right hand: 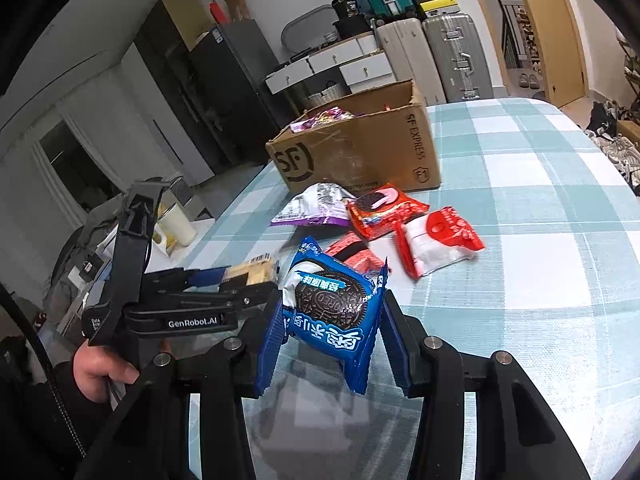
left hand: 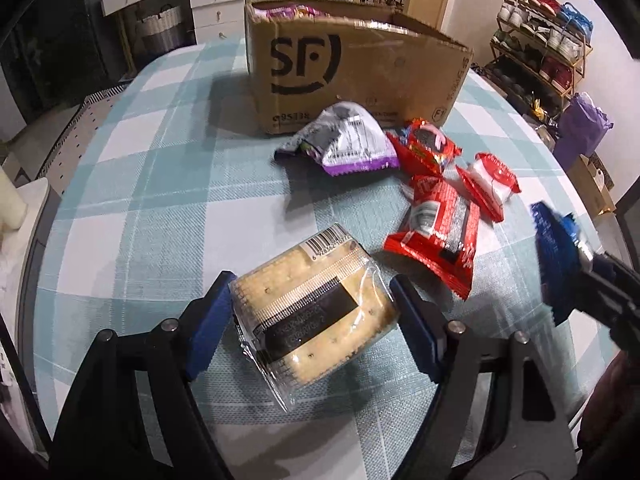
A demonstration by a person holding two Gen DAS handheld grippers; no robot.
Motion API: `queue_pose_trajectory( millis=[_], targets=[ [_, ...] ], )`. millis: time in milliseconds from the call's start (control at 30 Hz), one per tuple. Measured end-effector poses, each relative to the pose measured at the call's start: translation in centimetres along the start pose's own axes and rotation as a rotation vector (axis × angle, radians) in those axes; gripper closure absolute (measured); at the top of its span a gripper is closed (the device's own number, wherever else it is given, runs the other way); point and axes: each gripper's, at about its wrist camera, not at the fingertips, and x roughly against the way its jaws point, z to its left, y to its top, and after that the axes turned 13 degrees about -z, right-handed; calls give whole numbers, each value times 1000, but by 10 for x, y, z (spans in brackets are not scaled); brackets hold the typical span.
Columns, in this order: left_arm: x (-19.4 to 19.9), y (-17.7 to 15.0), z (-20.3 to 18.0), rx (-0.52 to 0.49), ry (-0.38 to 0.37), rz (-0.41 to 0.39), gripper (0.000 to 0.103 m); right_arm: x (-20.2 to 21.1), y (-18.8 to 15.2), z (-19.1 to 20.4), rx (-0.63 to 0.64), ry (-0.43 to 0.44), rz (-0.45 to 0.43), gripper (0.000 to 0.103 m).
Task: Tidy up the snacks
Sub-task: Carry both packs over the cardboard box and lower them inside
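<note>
Ahead of both clamped hand-held grippers, left on the clear-wrapped cracker pack, right on the blue Oreo packet, stands the open brown cardboard box.

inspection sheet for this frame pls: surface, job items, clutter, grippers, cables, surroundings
Surface: table under a teal-and-white check cloth.
Job's things: cracker pack; blue Oreo pack; purple pack, three red packs loose before the SF box, which already holds snacks.
Clutter: nothing seen on the cloth.
Grippers: left gripper straddles the cracker pack, contact unclear; right gripper grips the Oreo pack above the table.
Cables: dark cable behind the left hand.
Surroundings: suitcases, drawers, shoe rack.
</note>
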Motion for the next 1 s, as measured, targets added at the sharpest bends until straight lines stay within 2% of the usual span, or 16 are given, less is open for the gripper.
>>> queue_pose_trajectory(
  millis=[433, 733, 1000],
  targets=[
    [37, 39, 5, 16, -60, -70, 27, -10, 18, 10, -4, 38, -7, 57],
    [51, 82, 4, 11, -107, -112, 27, -17, 53, 12, -22, 72, -38, 57],
    [56, 129, 0, -6, -133, -151, 27, -30, 99, 17, -4, 91, -80, 57]
  ],
)
